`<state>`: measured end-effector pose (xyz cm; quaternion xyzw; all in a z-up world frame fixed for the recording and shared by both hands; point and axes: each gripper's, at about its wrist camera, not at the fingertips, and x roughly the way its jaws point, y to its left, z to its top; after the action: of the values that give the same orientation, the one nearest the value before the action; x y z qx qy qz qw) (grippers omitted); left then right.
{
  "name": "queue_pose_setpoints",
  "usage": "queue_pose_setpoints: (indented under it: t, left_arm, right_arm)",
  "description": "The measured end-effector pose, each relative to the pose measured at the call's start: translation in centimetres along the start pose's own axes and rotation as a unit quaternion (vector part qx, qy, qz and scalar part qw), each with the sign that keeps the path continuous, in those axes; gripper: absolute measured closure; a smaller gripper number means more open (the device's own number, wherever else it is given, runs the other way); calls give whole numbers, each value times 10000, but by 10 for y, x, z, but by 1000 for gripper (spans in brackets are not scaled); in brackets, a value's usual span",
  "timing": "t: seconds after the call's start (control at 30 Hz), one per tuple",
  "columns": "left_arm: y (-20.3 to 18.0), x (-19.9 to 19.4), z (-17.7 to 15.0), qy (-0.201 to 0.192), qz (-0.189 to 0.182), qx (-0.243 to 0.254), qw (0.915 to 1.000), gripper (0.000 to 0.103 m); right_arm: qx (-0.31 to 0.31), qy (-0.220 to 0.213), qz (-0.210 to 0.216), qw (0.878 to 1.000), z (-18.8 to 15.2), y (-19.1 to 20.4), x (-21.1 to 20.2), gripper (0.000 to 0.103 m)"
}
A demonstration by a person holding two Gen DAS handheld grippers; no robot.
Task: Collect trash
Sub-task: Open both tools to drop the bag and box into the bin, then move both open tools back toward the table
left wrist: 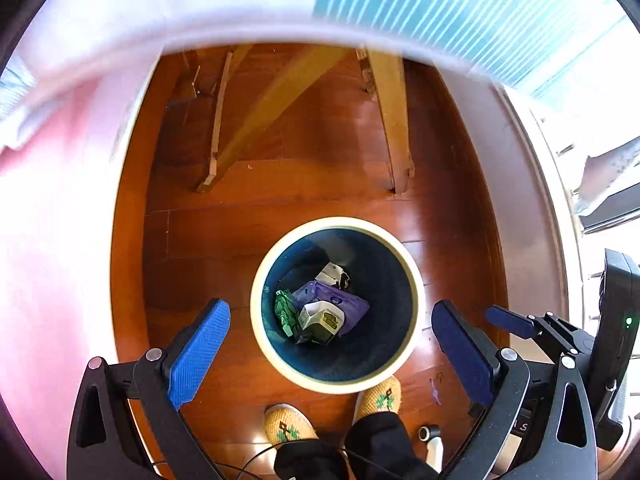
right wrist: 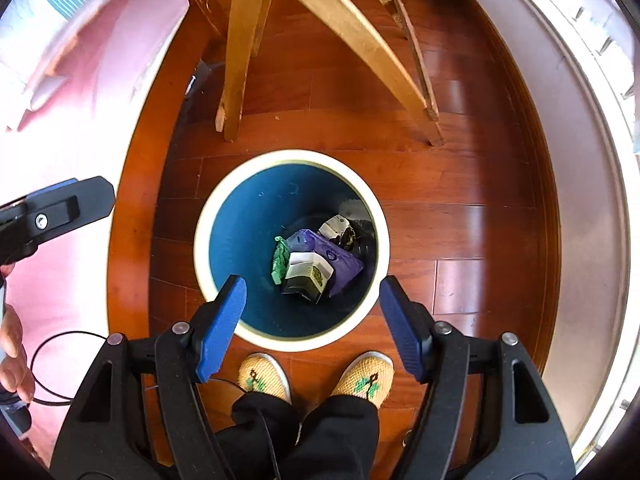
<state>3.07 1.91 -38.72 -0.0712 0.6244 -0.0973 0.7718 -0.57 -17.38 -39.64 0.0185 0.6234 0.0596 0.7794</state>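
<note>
A round bin with a cream rim (left wrist: 336, 222) and a blue inside stands on the wooden floor right below both grippers. In it lie a green wrapper (left wrist: 285, 312), a purple packet (left wrist: 348, 300), a white and dark carton (left wrist: 322, 322) and a crumpled white piece (left wrist: 332, 274). My left gripper (left wrist: 329, 306) hangs open above the bin with nothing between its blue pads. My right gripper (right wrist: 313, 281) is open too, over the bin rim (right wrist: 292, 156), and holds nothing. The same carton (right wrist: 308, 274) and purple packet (right wrist: 344, 260) show in the right wrist view.
Wooden furniture legs (right wrist: 236, 60) stand beyond the bin. Pink bedding (right wrist: 60, 120) lies to the left, a pale wall base (right wrist: 580, 160) to the right. A person's feet in yellow knitted slippers (right wrist: 362, 376) stand close behind the bin. A small purple scrap (left wrist: 435, 392) lies on the floor.
</note>
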Motion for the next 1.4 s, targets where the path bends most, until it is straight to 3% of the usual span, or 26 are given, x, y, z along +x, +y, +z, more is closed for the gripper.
queue_pose_setpoints:
  t: [0.47, 0.83, 1.17, 1.4]
  left_arm:
    - [-45, -223, 19, -763, -160, 185, 9968, 1]
    - [-80, -375, 50, -1574, -309, 640, 9850, 1]
    - [-94, -437, 114, -1969, -209, 1158, 9733, 1]
    - [-97, -418, 164, -1863, -35, 1288, 9740, 1]
  right_arm:
    - [181, -817, 193, 9963, 31, 37, -219, 37]
    - [139, -1849, 71, 9826, 52, 63, -380, 37]
    - [411, -2565, -89, 9656, 72, 57, -454, 37]
    - [533, -2638, -75, 9631, 98, 41, -454, 37]
